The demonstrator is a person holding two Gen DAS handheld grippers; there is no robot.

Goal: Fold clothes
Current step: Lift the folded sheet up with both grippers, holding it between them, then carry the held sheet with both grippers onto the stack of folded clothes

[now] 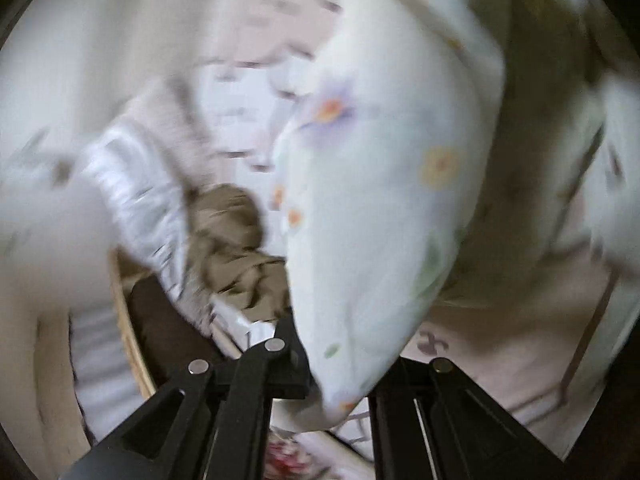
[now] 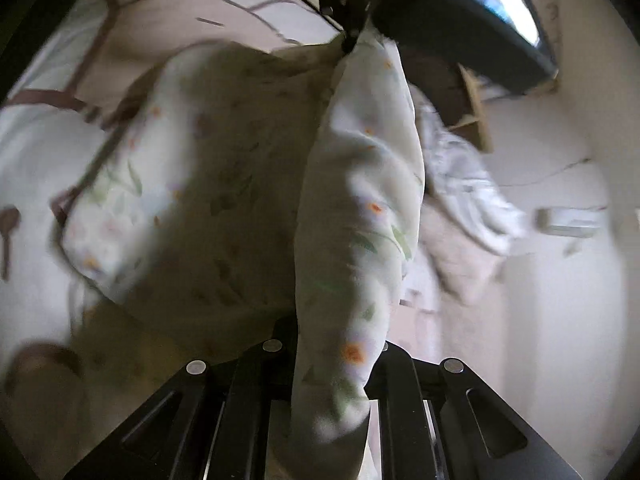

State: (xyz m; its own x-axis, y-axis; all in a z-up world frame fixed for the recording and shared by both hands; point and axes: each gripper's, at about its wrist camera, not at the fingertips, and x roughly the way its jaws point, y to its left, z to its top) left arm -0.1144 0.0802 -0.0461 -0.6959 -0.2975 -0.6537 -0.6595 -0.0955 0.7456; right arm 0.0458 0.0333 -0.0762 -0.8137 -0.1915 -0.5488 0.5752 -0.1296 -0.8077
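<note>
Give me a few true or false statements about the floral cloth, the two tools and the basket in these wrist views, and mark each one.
1. Both tools are shut on the same floral garment. True: the right tool pinches it near the camera, and the left tool grips its far end.
2. The garment is plain black. False: it is white with orange and purple flowers.
3. A brown crumpled garment lies in the wicker basket. True.
4. The left tool is open and empty. False: it is shut on the floral cloth.
5. The floral garment lies folded flat. False: it hangs between the tools.
</note>
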